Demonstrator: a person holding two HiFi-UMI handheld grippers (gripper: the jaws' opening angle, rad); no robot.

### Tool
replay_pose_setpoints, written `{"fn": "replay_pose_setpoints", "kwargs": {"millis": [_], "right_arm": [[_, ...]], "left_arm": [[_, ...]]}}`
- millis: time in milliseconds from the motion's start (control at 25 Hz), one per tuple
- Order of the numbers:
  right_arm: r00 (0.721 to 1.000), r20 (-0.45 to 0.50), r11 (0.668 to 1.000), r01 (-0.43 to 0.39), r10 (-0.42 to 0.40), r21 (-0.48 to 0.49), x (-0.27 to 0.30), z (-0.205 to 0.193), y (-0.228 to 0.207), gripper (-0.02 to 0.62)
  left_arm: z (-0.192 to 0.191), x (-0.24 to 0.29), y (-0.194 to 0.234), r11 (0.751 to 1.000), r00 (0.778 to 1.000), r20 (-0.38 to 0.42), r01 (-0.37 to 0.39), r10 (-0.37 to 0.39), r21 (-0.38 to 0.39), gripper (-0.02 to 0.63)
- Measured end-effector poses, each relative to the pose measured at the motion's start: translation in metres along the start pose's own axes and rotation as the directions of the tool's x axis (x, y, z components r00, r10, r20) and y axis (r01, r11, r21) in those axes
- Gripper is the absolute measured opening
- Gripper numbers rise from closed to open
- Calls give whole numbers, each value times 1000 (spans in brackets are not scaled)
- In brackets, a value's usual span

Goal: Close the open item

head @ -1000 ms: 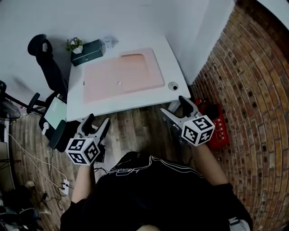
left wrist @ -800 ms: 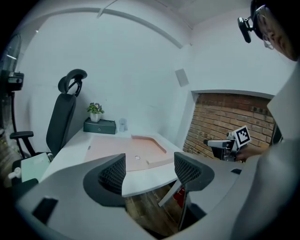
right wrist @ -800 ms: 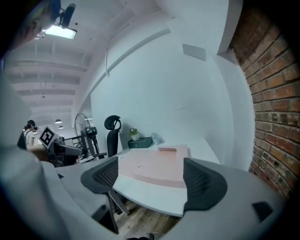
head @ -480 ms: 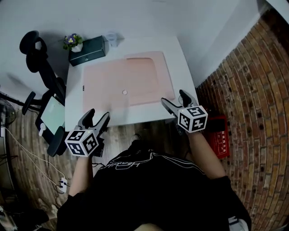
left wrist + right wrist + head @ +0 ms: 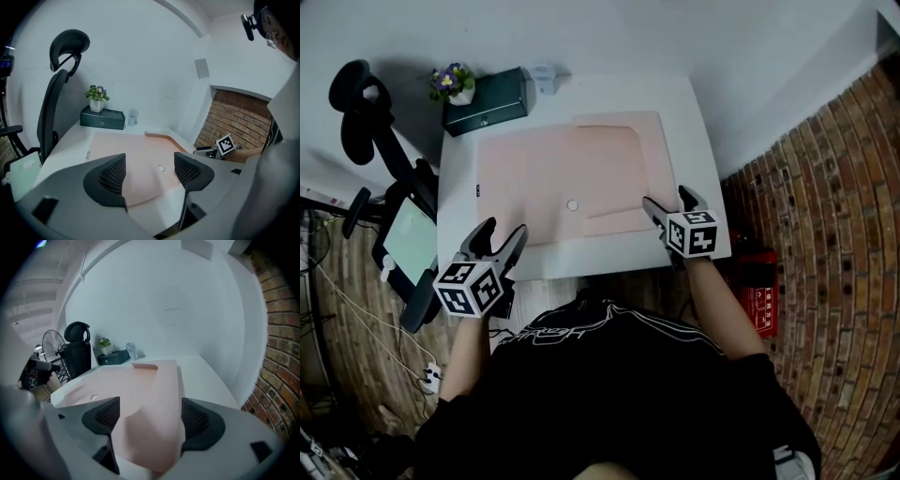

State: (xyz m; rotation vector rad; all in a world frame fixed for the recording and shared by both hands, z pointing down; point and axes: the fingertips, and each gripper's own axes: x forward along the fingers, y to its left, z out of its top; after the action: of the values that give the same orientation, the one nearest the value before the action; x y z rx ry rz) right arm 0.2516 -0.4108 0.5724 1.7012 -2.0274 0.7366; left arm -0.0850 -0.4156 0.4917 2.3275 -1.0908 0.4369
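A person stands at the near edge of a white worktop [image 5: 694, 112] with a claw in each hand. The open pink item [image 5: 544, 178] lies flat over the middle of the worktop, running from near the left edge towards the right edge. Its right-hand part shows as a separate raised layer, and a small round fitting [image 5: 572, 203] sits on it towards the near edge.

The right claw [image 5: 667, 199] hangs over the item's near right corner, jaws wide apart. Its own view shows the pink edge lying between and below the jaws, with neither pad pressing on it.

The left claw [image 5: 503, 230] hovers at the near edge towards the left corner, beside the item's near left corner. Its jaws are also spread wide and hold nothing.

At the far left corner stand a dark box [image 5: 487, 101], a small potted plant [image 5: 453, 84] and a clear glass [image 5: 542, 75]. A black office chair [image 5: 366, 112] stands off the left edge. A brick wall [image 5: 834, 234] runs along the right.
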Motion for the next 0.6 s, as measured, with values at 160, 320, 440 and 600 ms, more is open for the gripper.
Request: {"fn": "replay_pose_setpoints", "kwargs": {"millis": [160, 320, 440, 600], "right_arm": [[999, -37, 999, 39, -39, 19, 12, -8, -7, 386], [995, -63, 997, 72, -71, 3, 15, -15, -10, 368], [995, -57, 997, 78, -78, 1, 15, -17, -10, 364], [994, -52, 996, 92, -93, -20, 15, -19, -11, 362]], "left_arm": [[-2, 0, 15, 1000, 1000, -12, -13, 13, -8, 324], [-8, 1, 27, 1000, 1000, -14, -27, 26, -12, 324], [-13, 3, 35, 999, 999, -17, -30, 29, -28, 324], [-22, 2, 40, 998, 999, -32, -26, 25, -51, 324]]}}
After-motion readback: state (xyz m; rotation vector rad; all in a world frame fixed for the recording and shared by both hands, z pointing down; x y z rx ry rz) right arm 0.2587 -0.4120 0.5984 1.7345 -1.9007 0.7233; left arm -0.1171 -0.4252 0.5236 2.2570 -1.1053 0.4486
